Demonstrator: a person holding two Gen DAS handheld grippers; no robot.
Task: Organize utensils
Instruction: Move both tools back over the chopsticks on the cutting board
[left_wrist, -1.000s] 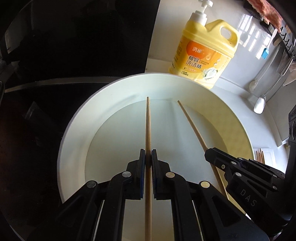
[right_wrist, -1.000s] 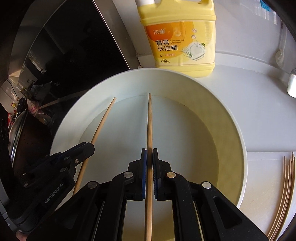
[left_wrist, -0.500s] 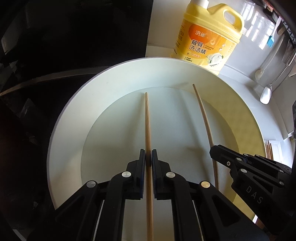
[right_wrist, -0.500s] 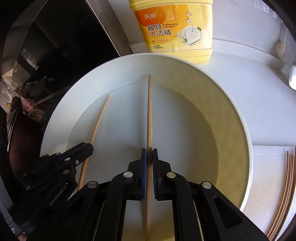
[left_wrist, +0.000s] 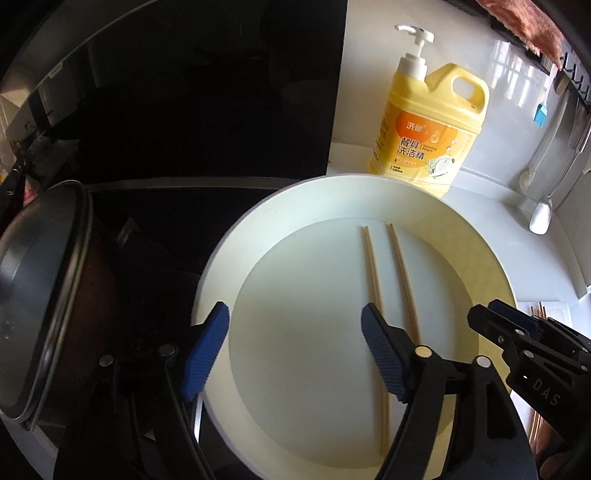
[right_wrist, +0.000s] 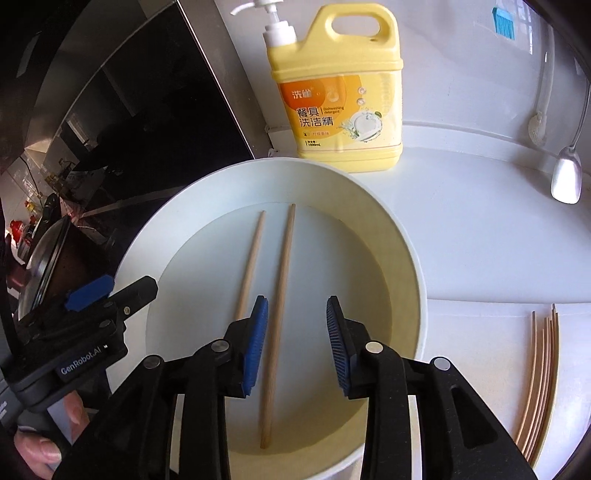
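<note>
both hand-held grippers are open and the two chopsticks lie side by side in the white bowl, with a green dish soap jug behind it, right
Almost. The dish soap jug is yellow, not green, as the right wrist view shows. The rest holds: both chopsticks lie in the white bowl, left hand-held gripper and right hand-held gripper open.

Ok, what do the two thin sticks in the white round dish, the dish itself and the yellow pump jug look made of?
The two thin tan chopsticks look like bamboo or wood: matte, with faint grain. The white round dish has a smooth, dull sheen, so plastic or glazed ceramic; unclear which. The yellow pump jug looks like moulded plastic, slightly translucent, with a printed label.
</note>
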